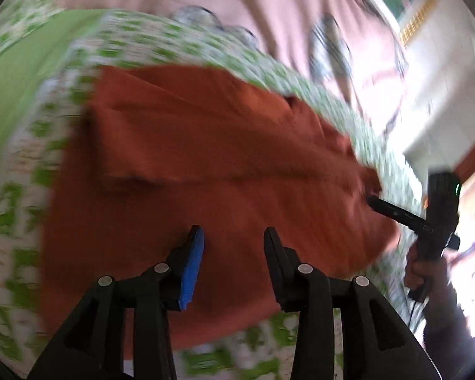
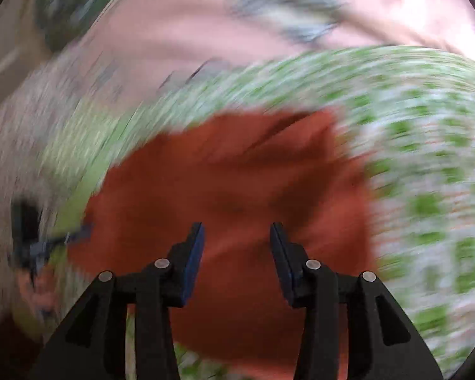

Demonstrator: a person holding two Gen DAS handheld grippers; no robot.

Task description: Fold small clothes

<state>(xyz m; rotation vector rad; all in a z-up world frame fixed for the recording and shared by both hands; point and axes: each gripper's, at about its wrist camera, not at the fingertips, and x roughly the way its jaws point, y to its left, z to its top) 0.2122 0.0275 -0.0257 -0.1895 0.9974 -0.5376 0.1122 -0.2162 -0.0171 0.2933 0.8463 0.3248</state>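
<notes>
The left gripper [image 1: 234,237] has its fingers spread with nothing between them, and so does the right gripper [image 2: 237,234]. Just beyond and under both sets of fingertips lies the rust-orange garment [image 1: 205,145], creased, its near edge hidden behind the gripper bodies. Around it spreads a green-and-white patterned sheet [image 1: 25,164], with pink cloth [image 1: 269,6] farther ahead. Both views are smeared by blur, the right one heavily; the garment's exact shape is hard to make out.
</notes>
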